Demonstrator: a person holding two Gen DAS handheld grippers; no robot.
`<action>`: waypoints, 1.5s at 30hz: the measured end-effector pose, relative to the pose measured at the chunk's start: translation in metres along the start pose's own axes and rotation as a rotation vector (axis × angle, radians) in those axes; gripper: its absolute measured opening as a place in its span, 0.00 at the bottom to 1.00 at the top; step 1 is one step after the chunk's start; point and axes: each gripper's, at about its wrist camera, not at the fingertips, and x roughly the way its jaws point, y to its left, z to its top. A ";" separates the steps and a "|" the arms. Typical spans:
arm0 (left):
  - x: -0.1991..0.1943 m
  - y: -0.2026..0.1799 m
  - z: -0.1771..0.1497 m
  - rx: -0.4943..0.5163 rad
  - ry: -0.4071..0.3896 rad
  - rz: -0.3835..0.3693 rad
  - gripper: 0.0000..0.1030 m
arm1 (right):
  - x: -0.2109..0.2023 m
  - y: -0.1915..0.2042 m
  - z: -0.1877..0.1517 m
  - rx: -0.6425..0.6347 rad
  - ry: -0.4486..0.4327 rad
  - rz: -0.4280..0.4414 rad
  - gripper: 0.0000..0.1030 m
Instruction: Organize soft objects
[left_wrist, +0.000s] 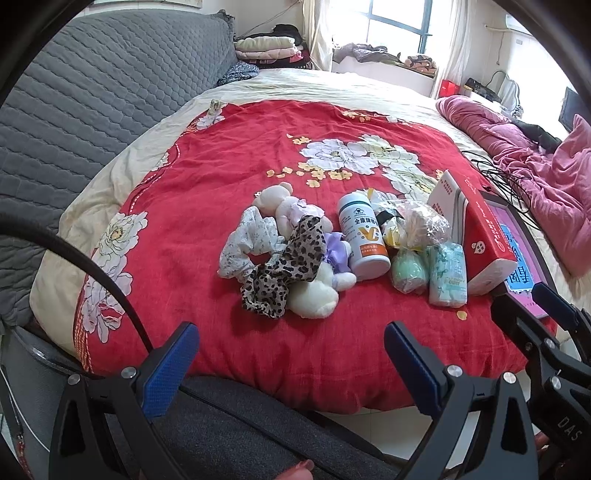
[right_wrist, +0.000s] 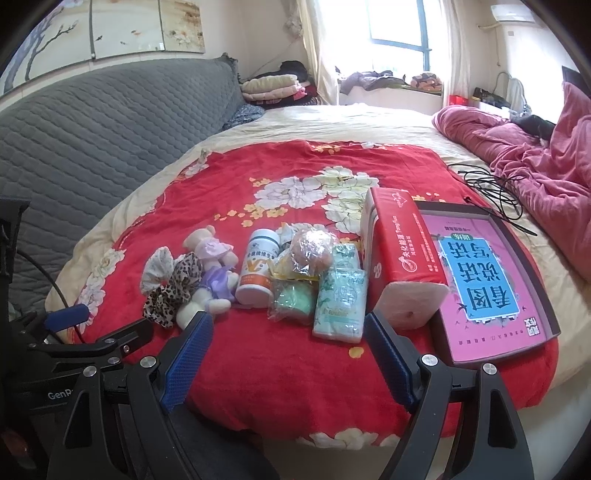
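A pile lies on the red floral blanket (left_wrist: 236, 155): a white floral scrunchie (left_wrist: 245, 243), a leopard-print scrunchie (left_wrist: 284, 269), two small plush bears (left_wrist: 314, 291), a white vitamin bottle (left_wrist: 364, 236), a green item in a clear bag (left_wrist: 408, 271), a tissue pack (left_wrist: 447, 275) and a red tissue box (left_wrist: 484, 240). My left gripper (left_wrist: 291, 369) hovers open at the bed's near edge, short of the pile. My right gripper (right_wrist: 288, 354) is open too, just before the tissue pack (right_wrist: 340, 299) and bears (right_wrist: 212, 280). Nothing is held.
A dark tray (right_wrist: 546, 306) holding a pink book (right_wrist: 484, 280) lies right of the tissue box (right_wrist: 399, 247). A black cable (right_wrist: 495, 188) and a pink quilt (right_wrist: 546, 166) sit beyond it. A grey quilted headboard (left_wrist: 92, 92) lines the left side.
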 end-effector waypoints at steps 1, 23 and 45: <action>0.000 0.000 0.000 0.000 -0.001 -0.001 0.98 | 0.000 0.000 0.000 0.001 -0.001 0.000 0.82; 0.005 0.008 -0.002 -0.037 0.012 -0.043 0.98 | 0.003 -0.003 -0.002 0.002 -0.001 -0.007 0.82; 0.055 0.083 0.020 -0.189 0.055 -0.072 0.90 | 0.044 -0.009 0.004 0.022 0.044 0.006 0.82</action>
